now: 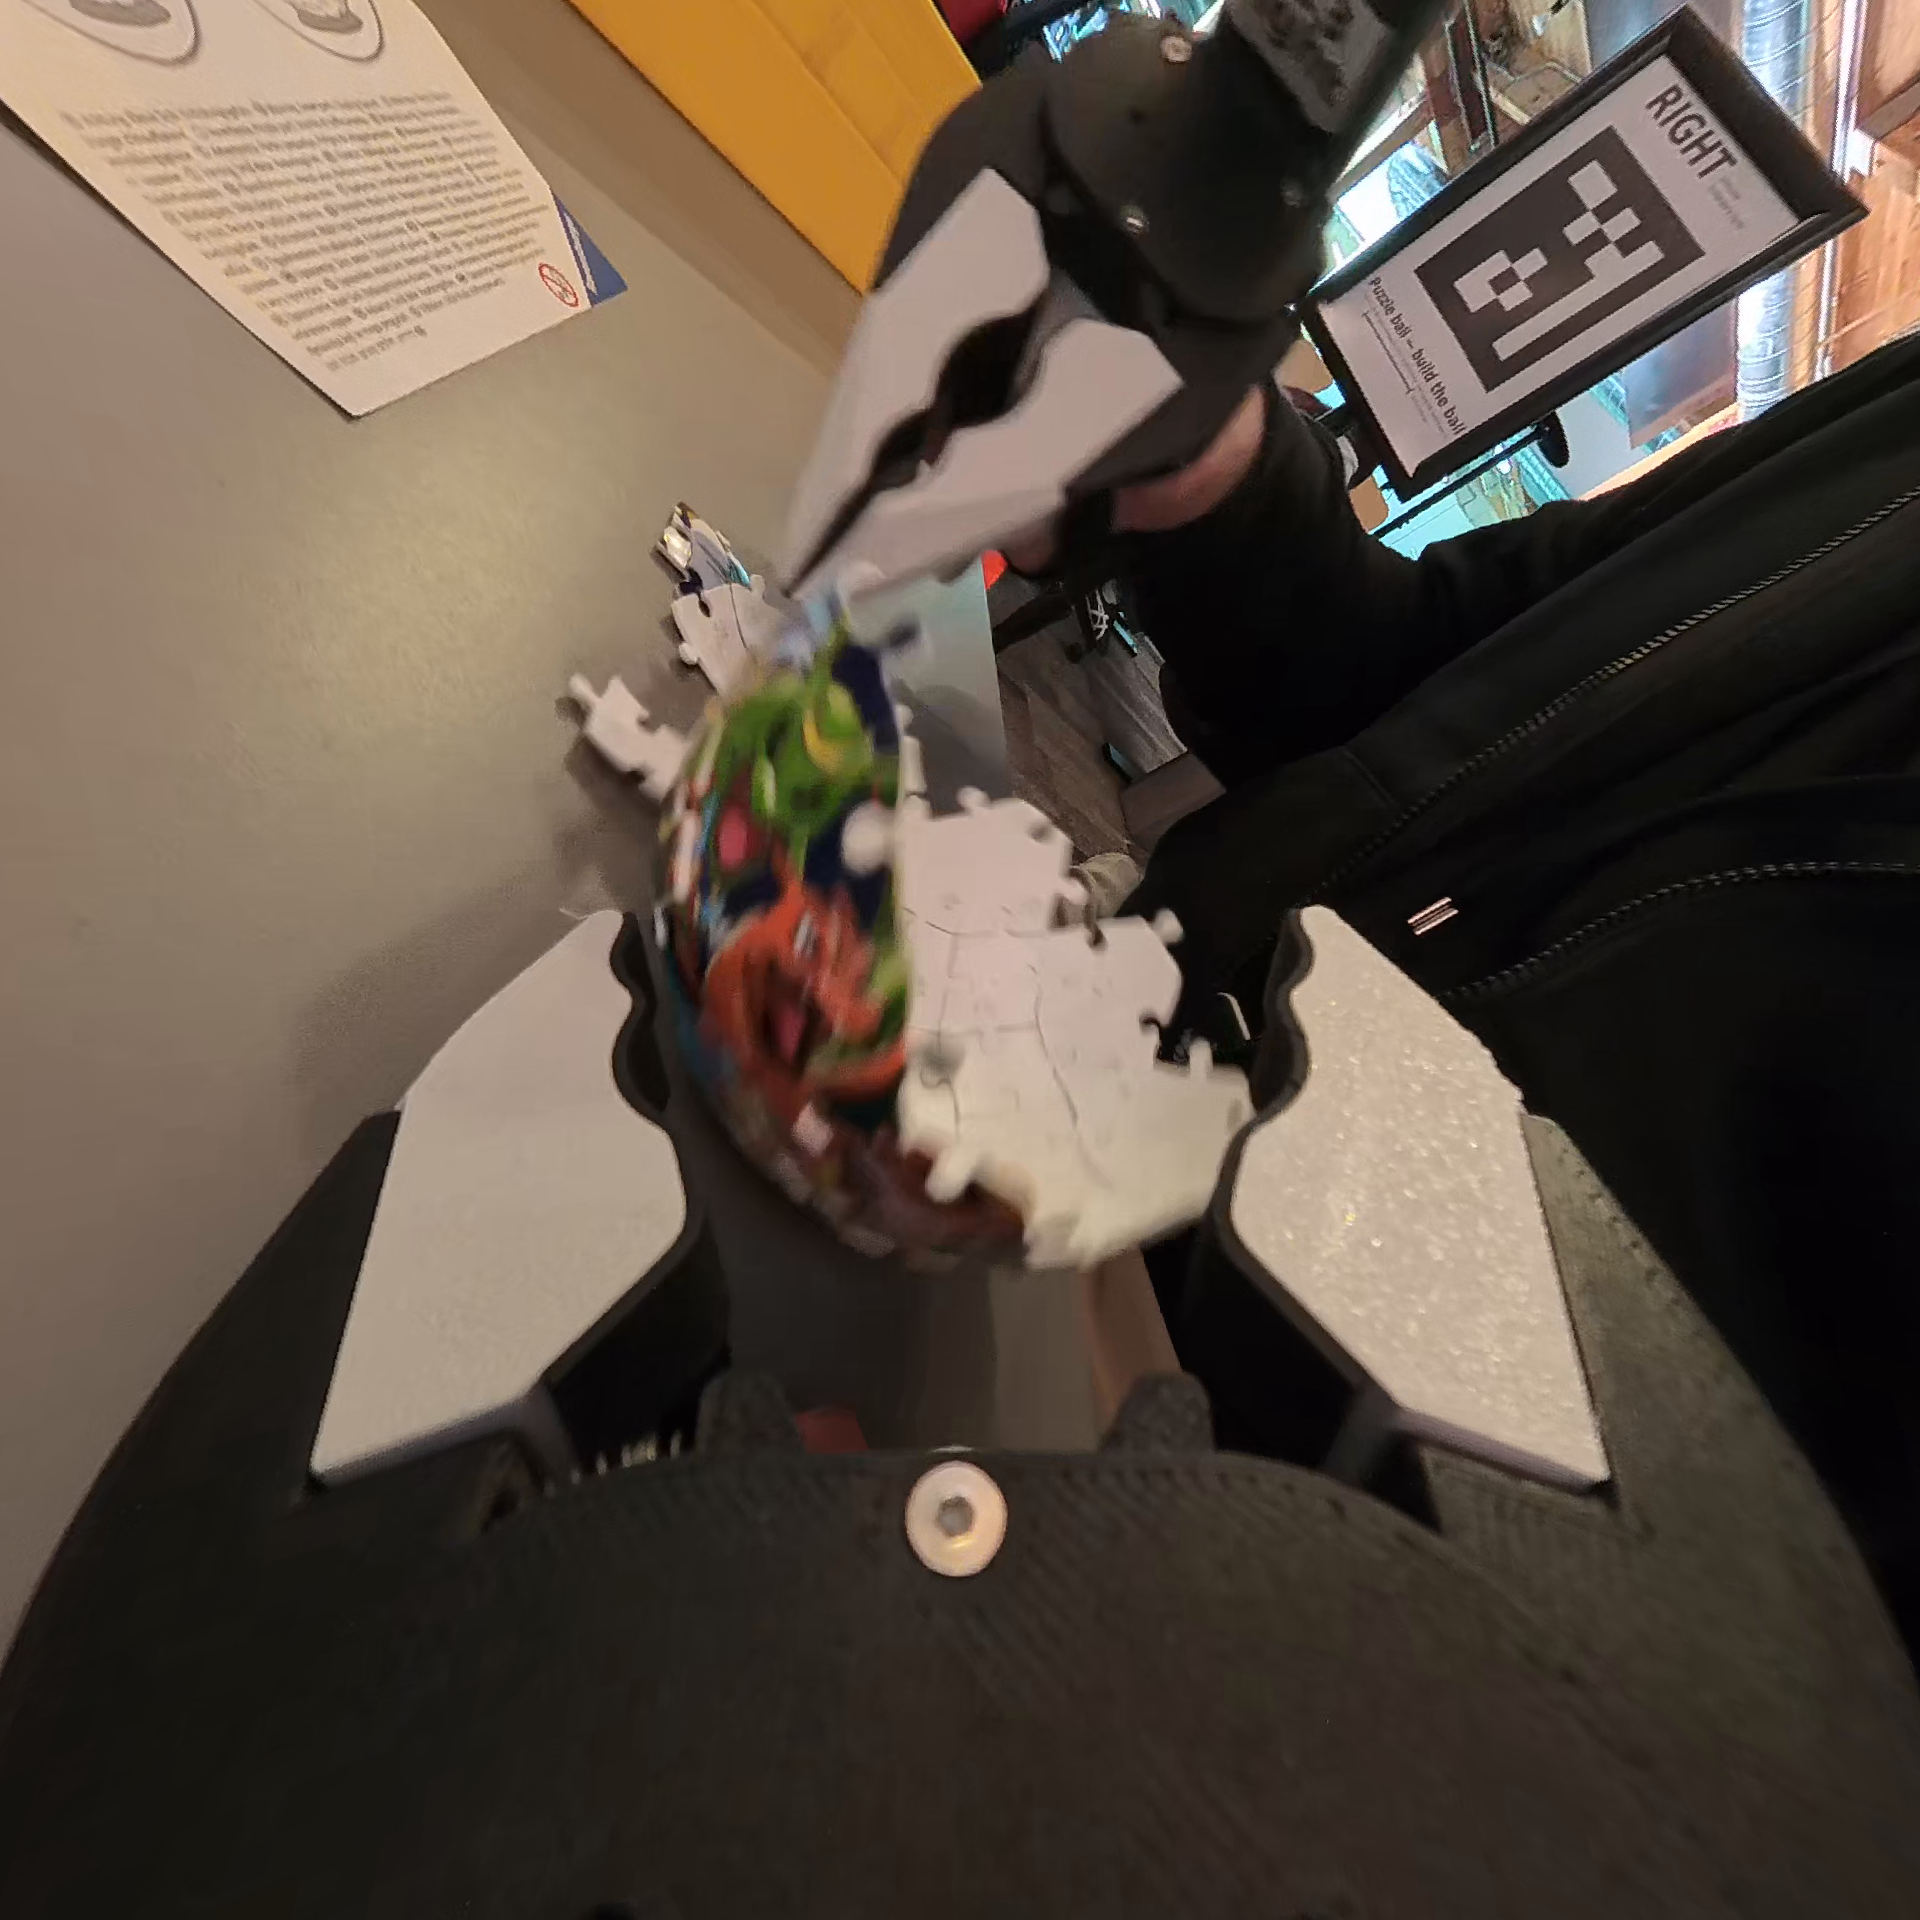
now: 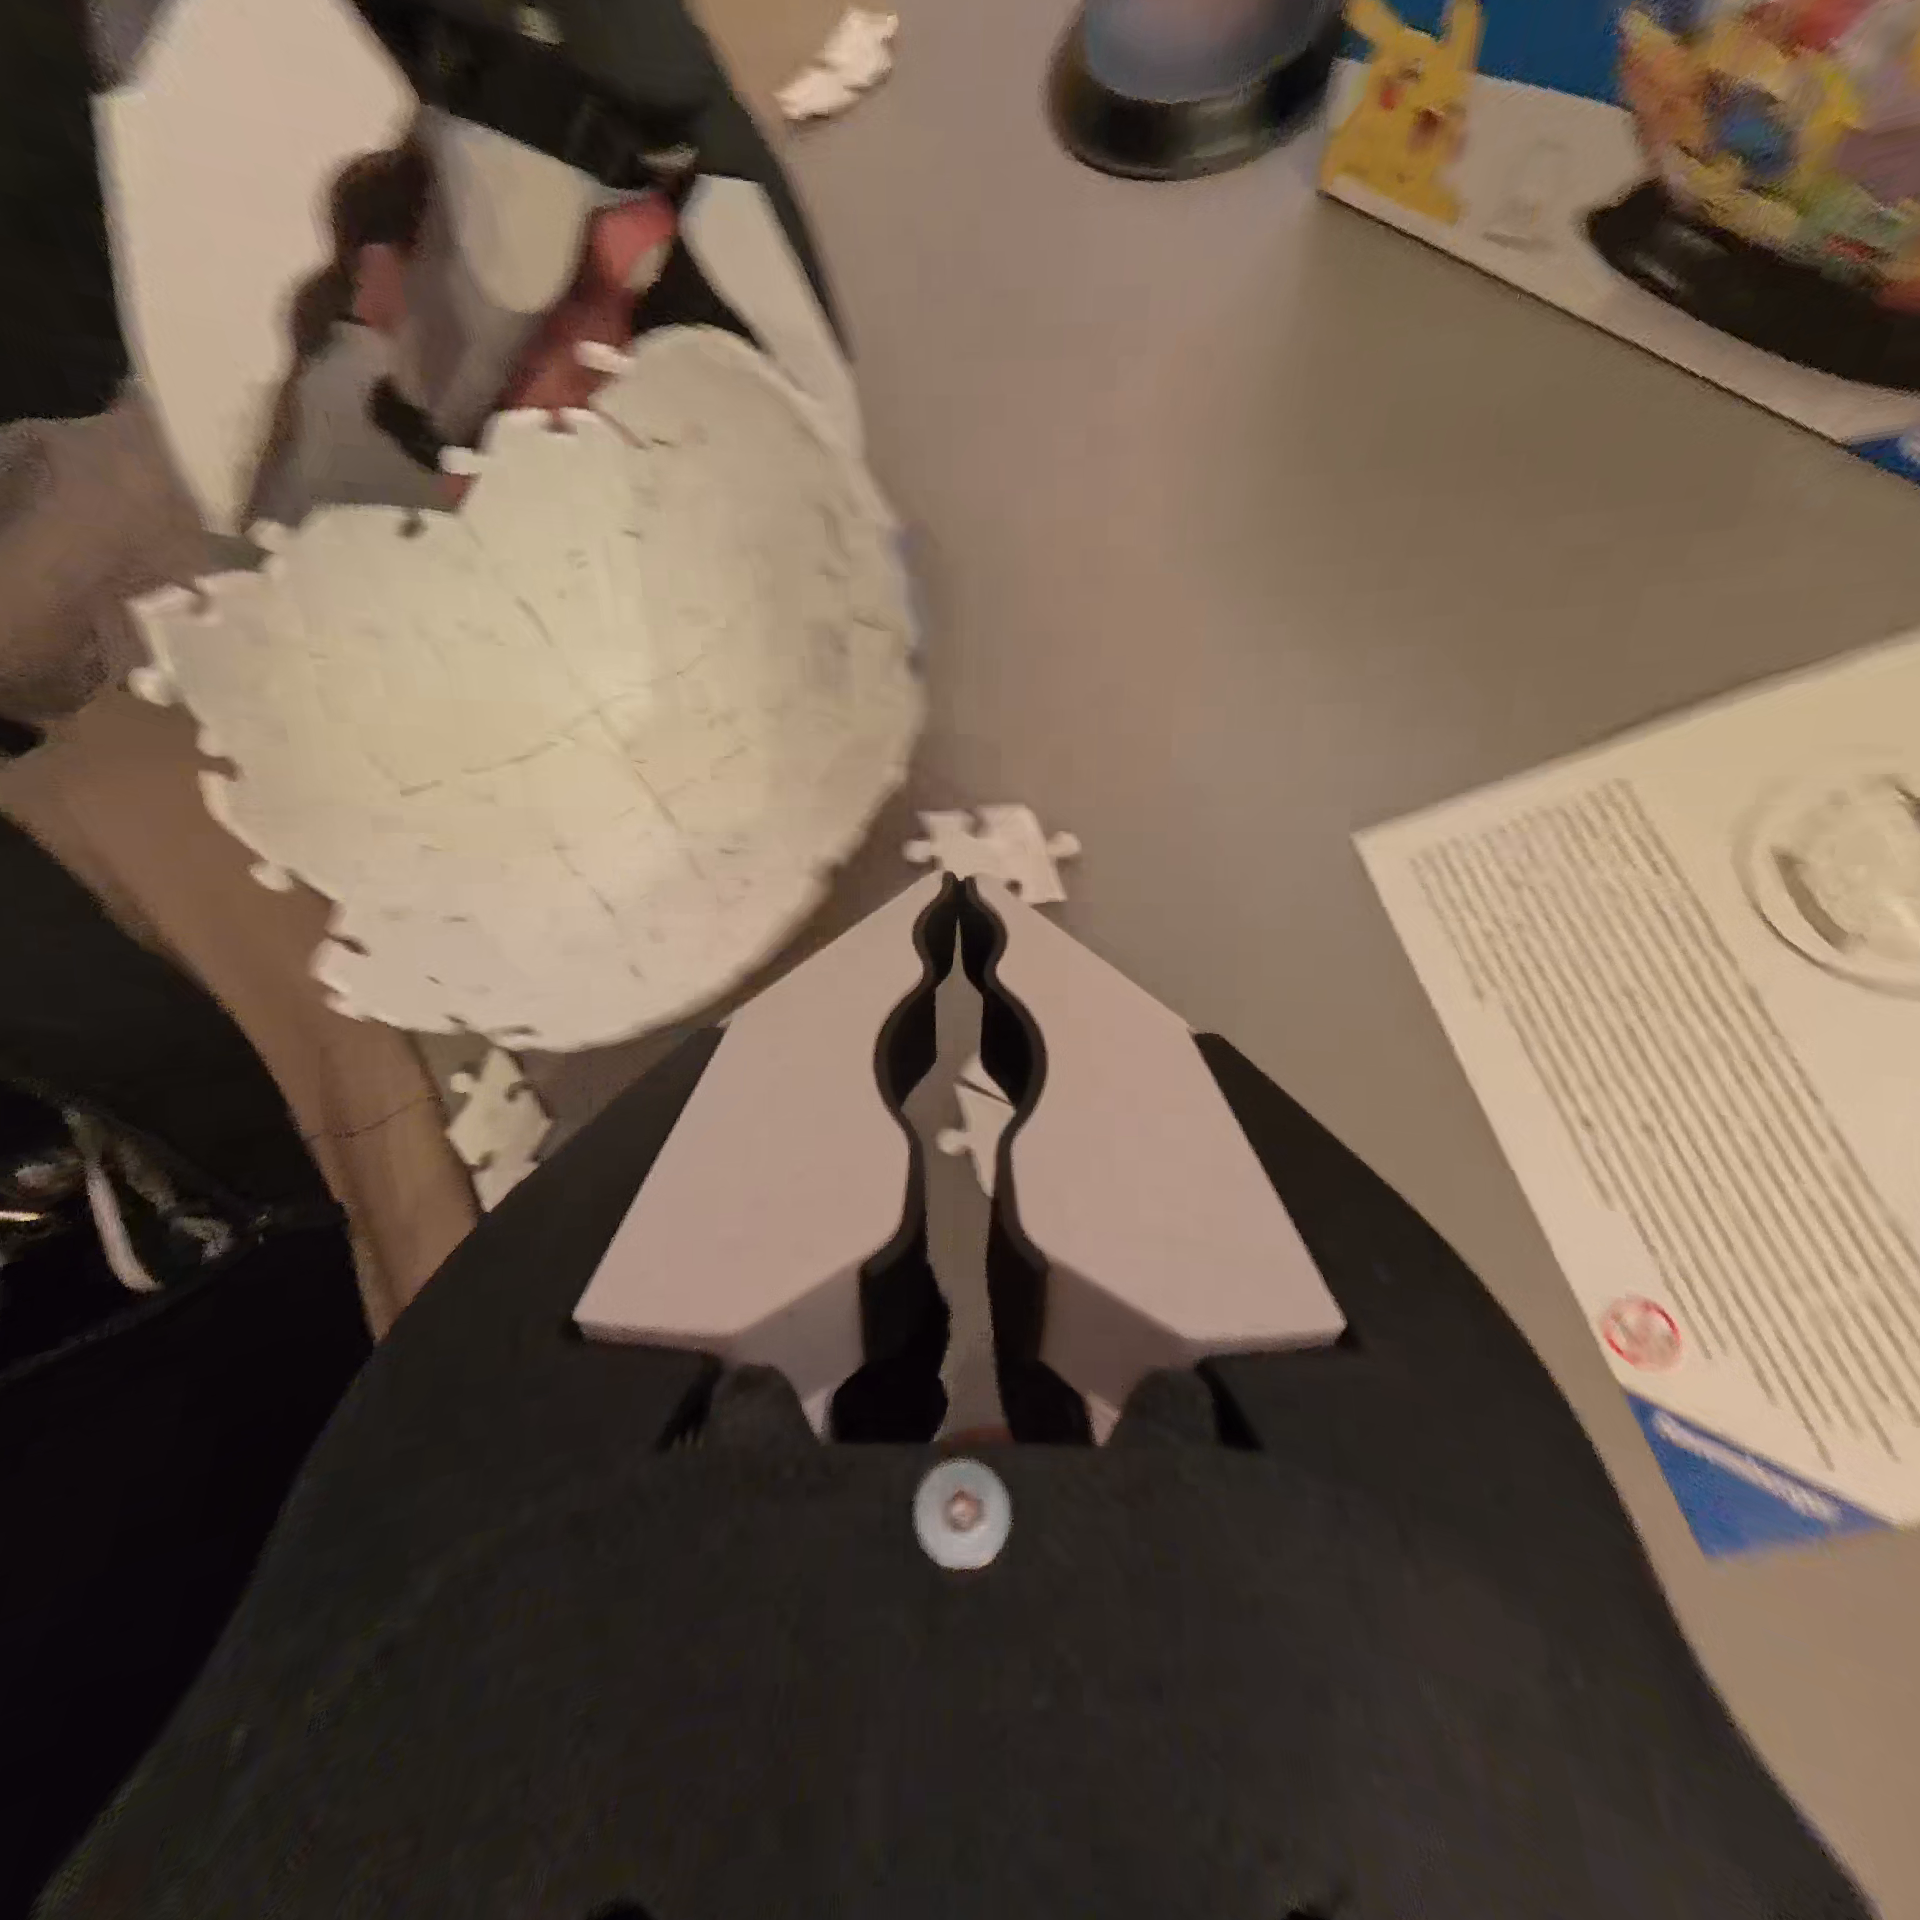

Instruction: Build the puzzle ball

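A half-built puzzle ball (image 1: pixel 831 987), a bowl-shaped shell with a colourful outside and a white inside (image 2: pixel 540 727), sits between the wide-set fingers of my left gripper (image 1: pixel 956 987), which holds it off the grey table (image 2: pixel 1195 520). In the right wrist view one left finger (image 2: pixel 239 260) shows behind the shell. My right gripper (image 2: pixel 956 883) is shut, with a white puzzle piece (image 2: pixel 1003 847) at its tips. In the left wrist view the right gripper (image 1: pixel 805 577) hovers just over the shell's far rim.
Loose white pieces lie on the table (image 1: pixel 623 717) (image 2: pixel 499 1122). An instruction sheet (image 2: pixel 1662 1039) lies to the right. A black stand (image 2: pixel 1184 114) and the puzzle box (image 2: pixel 1558 156) are at the back. A person's black jacket (image 1: pixel 1662 831) is close by. Spacing between my two grippers at the tips: around 9 cm.
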{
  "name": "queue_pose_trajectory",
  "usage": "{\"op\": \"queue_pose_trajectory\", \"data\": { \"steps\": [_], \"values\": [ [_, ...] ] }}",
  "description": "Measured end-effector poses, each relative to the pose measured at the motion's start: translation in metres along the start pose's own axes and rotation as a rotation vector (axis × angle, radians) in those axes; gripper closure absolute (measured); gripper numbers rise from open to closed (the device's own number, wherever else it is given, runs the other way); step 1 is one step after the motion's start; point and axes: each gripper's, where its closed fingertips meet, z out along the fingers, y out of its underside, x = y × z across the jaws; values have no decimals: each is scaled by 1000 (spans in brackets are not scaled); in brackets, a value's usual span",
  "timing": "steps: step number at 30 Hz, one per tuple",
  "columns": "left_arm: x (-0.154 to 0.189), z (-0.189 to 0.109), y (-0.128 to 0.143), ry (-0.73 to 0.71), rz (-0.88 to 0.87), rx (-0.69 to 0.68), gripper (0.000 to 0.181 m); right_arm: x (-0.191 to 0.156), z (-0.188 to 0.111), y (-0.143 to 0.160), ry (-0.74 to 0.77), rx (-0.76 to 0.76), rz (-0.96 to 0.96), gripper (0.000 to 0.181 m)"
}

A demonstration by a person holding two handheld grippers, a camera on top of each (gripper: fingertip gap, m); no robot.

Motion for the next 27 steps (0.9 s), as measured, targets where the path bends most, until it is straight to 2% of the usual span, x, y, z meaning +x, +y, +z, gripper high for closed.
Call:
{"op": "queue_pose_trajectory", "data": {
  "steps": [2,5,9,17,23,27],
  "values": [
    [0,-1,-1,-2,0,6,72,12,-3,7,11,-11,35,181],
    [-2,-1,0,-12,8,-3,73,4,1,11,-65,-24,98,181],
    [-7,1,1,-60,17,-23,81,2,15,17,-45,-76,71,167],
    [-17,5,3,-186,93,-87,94,11,13,15,26,-74,48,167],
    [-28,-1,-7,-348,176,-114,120,16,8,12,64,-47,57,167],
    [-45,-4,-4,-533,287,-226,141,9,8,8,67,-31,48,168]
  ]
}}
